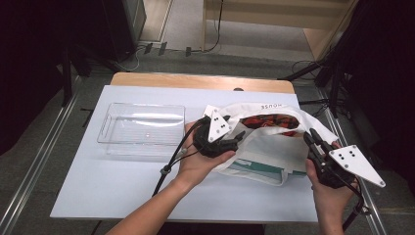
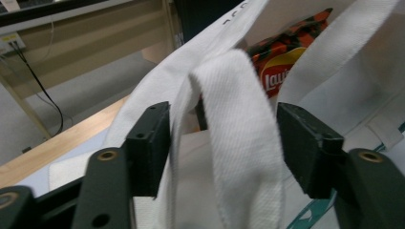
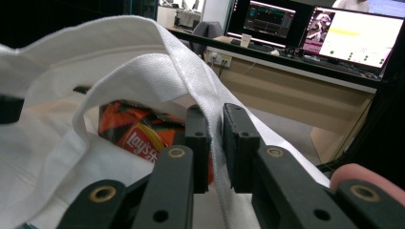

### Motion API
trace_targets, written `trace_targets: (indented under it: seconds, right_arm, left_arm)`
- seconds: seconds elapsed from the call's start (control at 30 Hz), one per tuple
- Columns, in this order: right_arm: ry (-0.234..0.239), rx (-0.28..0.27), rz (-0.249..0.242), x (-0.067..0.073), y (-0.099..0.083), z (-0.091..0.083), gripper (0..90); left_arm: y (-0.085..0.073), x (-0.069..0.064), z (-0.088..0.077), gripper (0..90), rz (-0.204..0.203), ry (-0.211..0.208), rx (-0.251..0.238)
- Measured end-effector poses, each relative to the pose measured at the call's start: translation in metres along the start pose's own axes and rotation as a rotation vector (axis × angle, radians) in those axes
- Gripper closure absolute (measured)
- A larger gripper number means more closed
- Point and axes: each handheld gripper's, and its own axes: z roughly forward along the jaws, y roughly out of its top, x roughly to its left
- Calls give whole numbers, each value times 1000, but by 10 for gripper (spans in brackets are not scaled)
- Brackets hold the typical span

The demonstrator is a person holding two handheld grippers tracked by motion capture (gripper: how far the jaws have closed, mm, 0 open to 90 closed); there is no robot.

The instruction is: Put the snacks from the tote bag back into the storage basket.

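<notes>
Tote bag (image 1: 266, 147), white canvas, lies just right of the clear plastic tray (image 1: 142, 123) on the table, with a red chip packet (image 1: 269, 121) showing in its mouth. From the gripper views, the right gripper (image 3: 216, 143) is clenched on the bag's rim, while the left gripper (image 2: 222, 143) stands released around a handle strap (image 2: 239, 143) (pads not pressing it). I'd judge they're holding the mouth open; next, the left should close on that strap without tugging.

Even overhead light brightens the table (image 1: 122, 196) while the surroundings fall dark; the clear tray (image 1: 142, 123) shows glare, and close strap fabric (image 2: 239, 143) blurs softly
</notes>
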Motion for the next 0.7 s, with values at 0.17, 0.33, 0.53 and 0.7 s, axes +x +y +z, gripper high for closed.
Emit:
trace_targets:
  seconds: [0.17,0.33,0.53,0.7]
  right_arm:
    - [15,-9,51,3,7,2,849]
    - [61,-20,89,9,10,3,849]
    - [122,-34,115,16,11,2,847]
    - [155,-44,145,16,13,-2,848]
  left_arm:
    - [-5,-13,7,175,7,35,19]
    - [-10,-27,24,43,8,125,70]
    - [-12,-39,38,0,-10,257,75]
    - [-17,-41,48,0,29,307,108]
